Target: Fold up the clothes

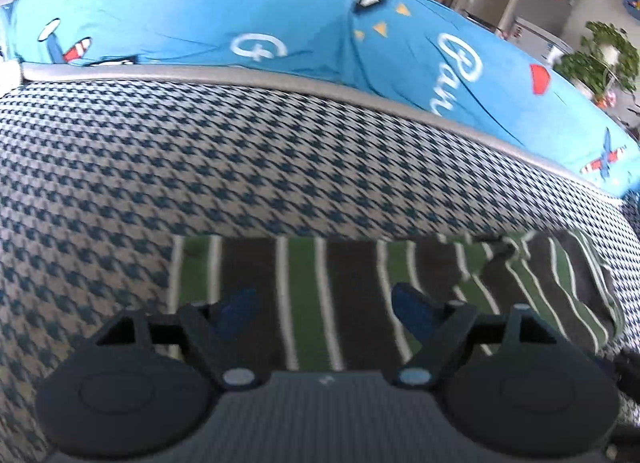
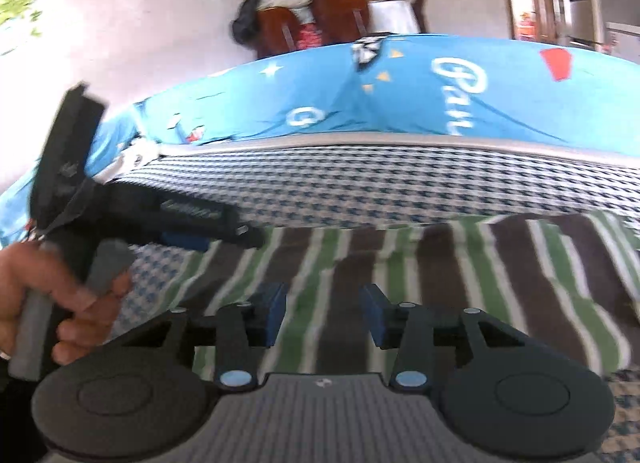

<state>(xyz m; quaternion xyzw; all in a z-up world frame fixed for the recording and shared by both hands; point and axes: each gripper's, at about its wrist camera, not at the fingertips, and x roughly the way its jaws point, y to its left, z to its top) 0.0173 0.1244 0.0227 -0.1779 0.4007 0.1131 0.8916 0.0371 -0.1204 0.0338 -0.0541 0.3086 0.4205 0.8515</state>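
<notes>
From your left wrist camera, your left tool [image 1: 324,305] hovers with its two blue-padded fingers spread wide, holding nothing. Directly beneath and ahead of the fingers lies the striped garment [image 1: 352,287], green, brown and white, flat on a houndstooth-patterned surface [image 1: 240,151]; I cannot tell whether the pads touch the cloth. To the tool's right the garment bunches into a rumpled fold. Beyond the houndstooth surface, past a grey edge strip, a bright blue printed sheet [image 1: 280,23] stretches across.

From your right wrist camera, your right tool [image 2: 324,313] is also opened wide and empty, its fingers over the striped garment [image 2: 440,275], which spreads ahead and to the right. To its left, your left hand [image 2: 44,295] grips the left tool's [image 2: 192,239] handle, that tool reaching over the garment's left edge. The blue sheet [image 2: 400,103] lies farther ahead.
</notes>
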